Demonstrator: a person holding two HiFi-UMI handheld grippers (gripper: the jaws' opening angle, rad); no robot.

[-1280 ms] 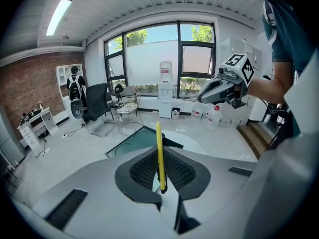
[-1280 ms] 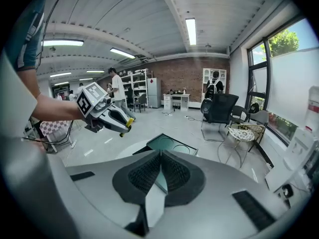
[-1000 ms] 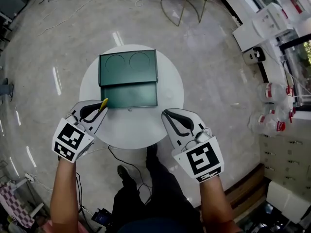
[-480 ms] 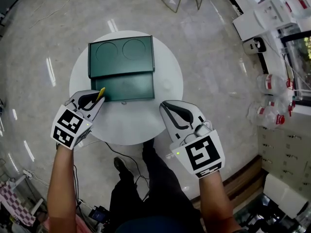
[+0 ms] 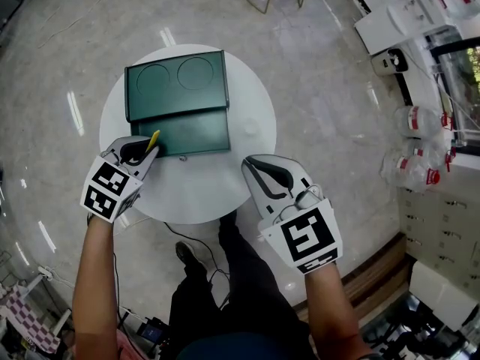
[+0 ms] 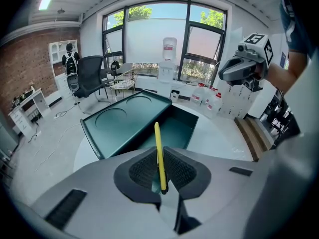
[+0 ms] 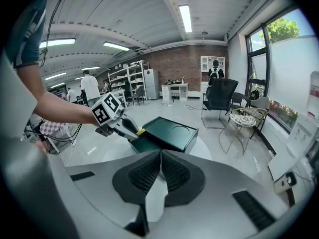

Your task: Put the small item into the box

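A dark green box [image 5: 180,100] stands open on the round white table [image 5: 247,137]; its lid [image 5: 177,81], with two round recesses, lies back at the far side. My left gripper [image 5: 145,149] is shut on a thin yellow stick [image 5: 152,140], at the box's near left corner. The yellow stick [image 6: 159,156] stands up between the pads in the left gripper view, with the green box [image 6: 144,126] just beyond. My right gripper [image 5: 255,168] is shut and holds nothing, over the table's near right edge. The right gripper view shows the box [image 7: 164,133] and the left gripper [image 7: 134,131].
The table stands on a glossy grey floor. A metal-framed chair [image 7: 242,121] is beyond it. White cartons [image 5: 397,21] and water bottles [image 5: 420,145] line the right side. A cable [image 5: 187,246] runs on the floor under the table. People stand far back [image 7: 90,88].
The box and table have slid up and left in the head view. My left gripper with the yellow stick has come closer to the box's near left corner. The right gripper moved slightly.
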